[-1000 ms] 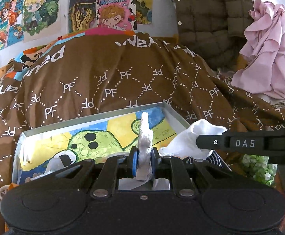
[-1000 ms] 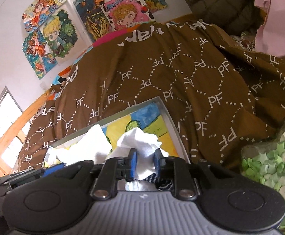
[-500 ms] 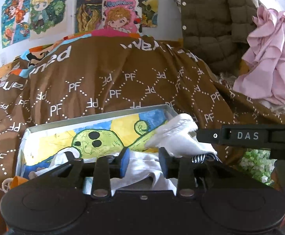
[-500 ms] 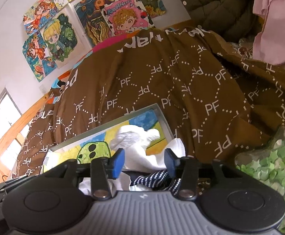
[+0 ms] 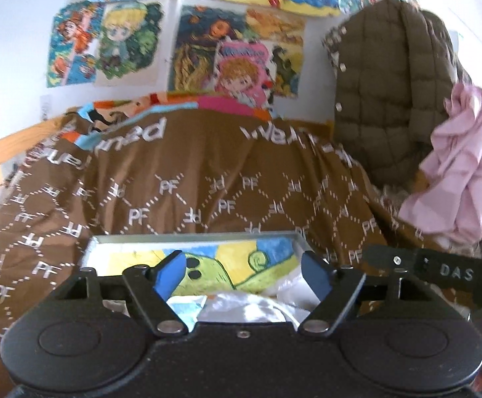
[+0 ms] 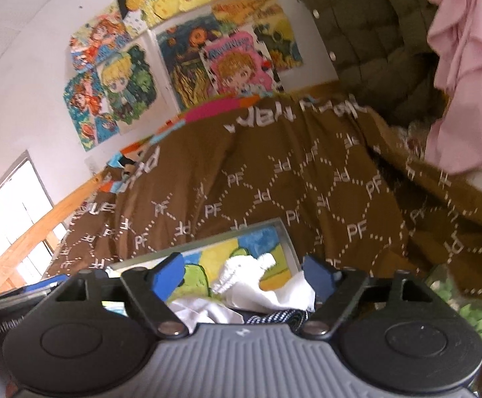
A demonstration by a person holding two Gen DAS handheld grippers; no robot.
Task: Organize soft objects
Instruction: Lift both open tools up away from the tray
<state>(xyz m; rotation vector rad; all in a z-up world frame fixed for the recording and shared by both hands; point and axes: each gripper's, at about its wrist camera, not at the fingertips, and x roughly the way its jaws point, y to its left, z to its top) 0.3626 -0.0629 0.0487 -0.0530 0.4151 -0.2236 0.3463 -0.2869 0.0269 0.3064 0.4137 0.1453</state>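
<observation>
Left wrist view looks over the left gripper, whose blue fingers stand wide apart with nothing between them; the jaws have just been opening, and the white cloth that was pinched there a second ago now lies loose below and just in front of them. It sits in the near end of the shallow box, whose floor shows a yellow and green cartoon print, and the box rests on the brown bedspread.

In the right wrist view the right gripper is the same: fingers spread wide, jaws just opened, holding nothing. A crumpled white towel lies in the box's near right corner, directly ahead of and slightly below the gap between the fingers, with a dark striped piece tucked under its near edge. The towel's bulk runs roughly across the view, from the box's middle toward its right wall.

Judging from this, both cloths are released inside the box. A bag of green stars sits on the bedspread to the right of the box, nearer the right gripper. A pink garment lies farther back on the right, also on that hand's side.
</observation>
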